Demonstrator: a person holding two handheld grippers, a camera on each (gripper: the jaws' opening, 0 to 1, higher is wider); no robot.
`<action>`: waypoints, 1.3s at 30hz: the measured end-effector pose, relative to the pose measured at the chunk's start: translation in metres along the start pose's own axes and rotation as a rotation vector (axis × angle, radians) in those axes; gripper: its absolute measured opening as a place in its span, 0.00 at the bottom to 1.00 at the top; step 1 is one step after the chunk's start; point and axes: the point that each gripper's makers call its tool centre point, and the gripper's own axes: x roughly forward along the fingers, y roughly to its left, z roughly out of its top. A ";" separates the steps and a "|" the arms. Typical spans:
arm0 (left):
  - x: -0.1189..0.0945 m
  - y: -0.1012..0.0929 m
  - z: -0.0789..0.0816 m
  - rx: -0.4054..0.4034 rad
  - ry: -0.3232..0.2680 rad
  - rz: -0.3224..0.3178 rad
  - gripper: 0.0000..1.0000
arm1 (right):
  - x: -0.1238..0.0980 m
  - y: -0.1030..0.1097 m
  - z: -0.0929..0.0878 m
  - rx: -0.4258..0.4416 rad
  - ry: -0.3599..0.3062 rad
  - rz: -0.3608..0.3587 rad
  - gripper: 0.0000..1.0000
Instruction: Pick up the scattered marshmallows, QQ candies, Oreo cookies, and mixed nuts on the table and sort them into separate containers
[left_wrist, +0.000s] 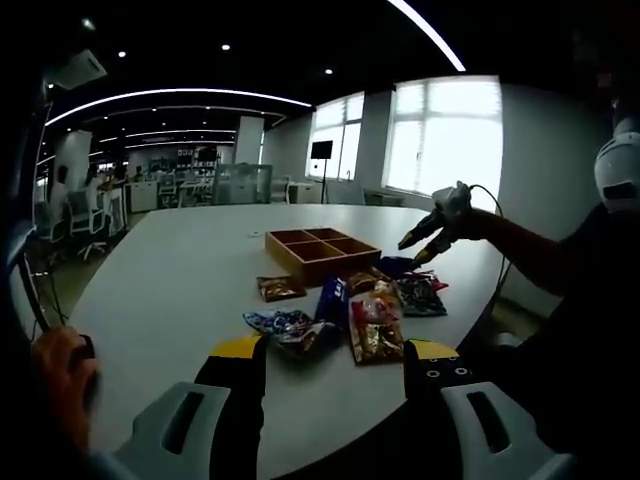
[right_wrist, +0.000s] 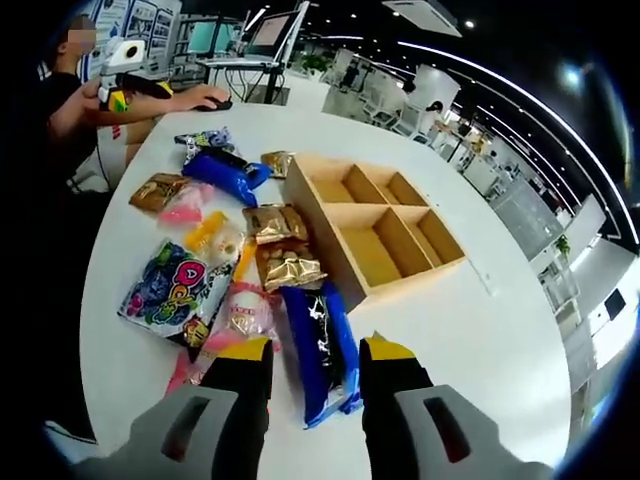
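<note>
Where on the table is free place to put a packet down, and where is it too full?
The white table is bare beyond the wooden tray, on its far side from the snack packets. All four tray compartments look empty. It is crowded beside the tray, where packets overlap, the blue Oreo pack lying before the right tongs.

Both grippers raised, jaws parted.
Left gripper (left_wrist: 335, 375) and right gripper (right_wrist: 315, 375) each stood open, gripping nothing; right forearm (left_wrist: 530, 250) extended.

bg: office chairs (left_wrist: 85, 215) | windows (left_wrist: 445, 135) | monitor (right_wrist: 272, 30) | ceiling lights (left_wrist: 170, 95)
</note>
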 end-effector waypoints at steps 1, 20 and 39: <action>0.000 0.000 0.000 0.000 0.001 0.000 0.60 | 0.002 -0.003 -0.001 -0.003 0.004 0.002 0.31; -0.003 0.000 0.001 0.003 -0.002 0.005 0.60 | 0.018 -0.020 -0.006 -0.029 0.041 0.037 0.31; -0.004 0.002 0.002 0.003 -0.003 0.012 0.60 | 0.034 -0.024 -0.019 -0.036 0.081 0.061 0.30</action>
